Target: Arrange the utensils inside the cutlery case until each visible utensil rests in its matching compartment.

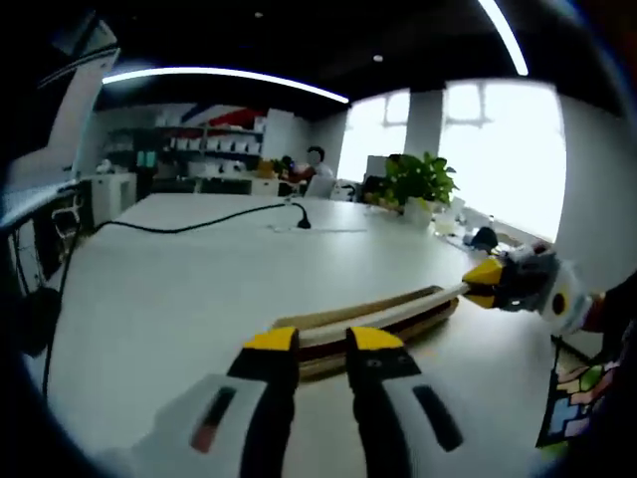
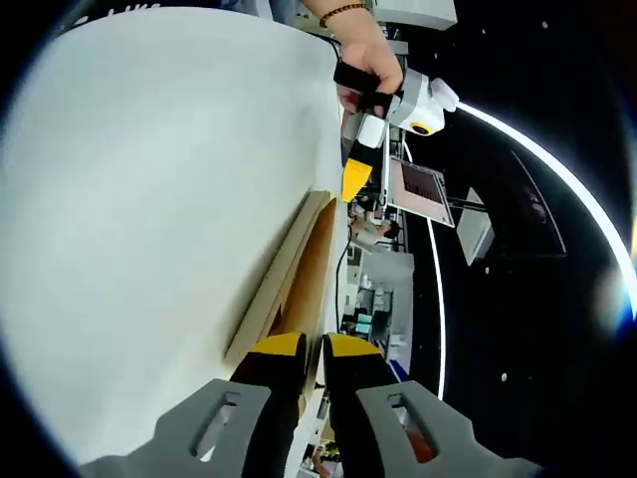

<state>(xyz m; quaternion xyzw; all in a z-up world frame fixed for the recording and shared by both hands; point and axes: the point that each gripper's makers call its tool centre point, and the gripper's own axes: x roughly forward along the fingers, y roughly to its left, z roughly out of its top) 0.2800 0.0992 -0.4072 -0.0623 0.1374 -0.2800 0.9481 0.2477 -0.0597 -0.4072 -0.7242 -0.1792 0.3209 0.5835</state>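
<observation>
A: Where is the cutlery case (image 1: 373,321) in the left gripper view?

B: It lies flat on the white desk (image 1: 179,289), just past the yellow tips of the left gripper (image 1: 323,341), running lengthwise away toward the desk's far right edge. The right gripper (image 1: 485,282) comes in from the right and meets the case's far end.

A: And in the right gripper view?

B: The view is rolled, so the desk (image 2: 149,199) stands like a wall. The cutlery case (image 2: 289,269) lies along the desk's edge, one end right at the tips of the right gripper (image 2: 304,346). The left gripper (image 2: 354,179), held in a hand (image 2: 366,60), reaches the other end.

A: What can't you make out?

B: The case shows edge-on, as pale wooden layers, so its compartments are hidden, and I cannot tell whether any utensils lie inside. Its near end is covered by the jaws in both views. In the left gripper view the right gripper is blurred.

A: How far apart are the jaws?

B: On both, only a narrow gap shows between the yellow tips. The left gripper's tips overlap the case's near end, and the right gripper's tips sit at the opposite end. Whether either is really pinching the wood or only touching it, I cannot tell.

A: Anything else on the desk?

B: A black cable (image 1: 199,221) trails across its far part, and a potted plant (image 1: 418,184) stands near the far right corner by the bright windows.
</observation>
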